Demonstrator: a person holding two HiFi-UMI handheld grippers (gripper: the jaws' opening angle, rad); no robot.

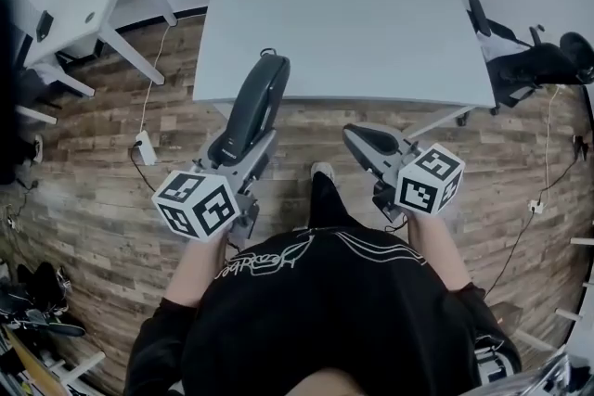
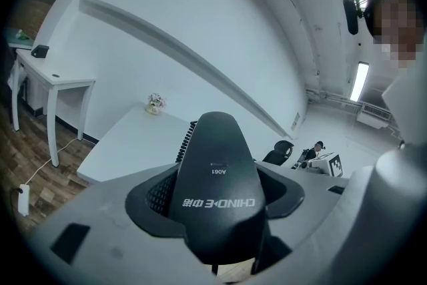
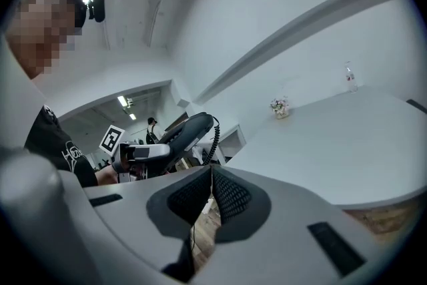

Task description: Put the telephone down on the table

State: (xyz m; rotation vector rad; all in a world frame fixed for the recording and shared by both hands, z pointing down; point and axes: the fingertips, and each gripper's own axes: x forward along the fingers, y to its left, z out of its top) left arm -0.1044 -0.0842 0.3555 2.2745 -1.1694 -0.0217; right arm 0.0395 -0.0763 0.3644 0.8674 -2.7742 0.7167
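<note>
Head view: the left claw [image 1: 243, 153] is clenched on the phone [image 1: 256, 102], which juts ahead of it, just short of the table [image 1: 353, 14] edge, so it is not yet over the top; the right claw [image 1: 365, 142] beside it is closed and empty. Left gripper view: the phone [image 2: 215, 190] sits wedged between the jaws, table [image 2: 123, 143] beyond. Right gripper view: jaw tips meet on nothing, probably spare since one grip suffices

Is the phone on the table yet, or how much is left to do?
Not yet. Done: the left gripper has its jaws closed on the telephone. In hand: the telephone is up in the air over the floor, its far end at the near edge of the table. Left: set it on the table and let go. The right gripper is shut and empty.
</note>
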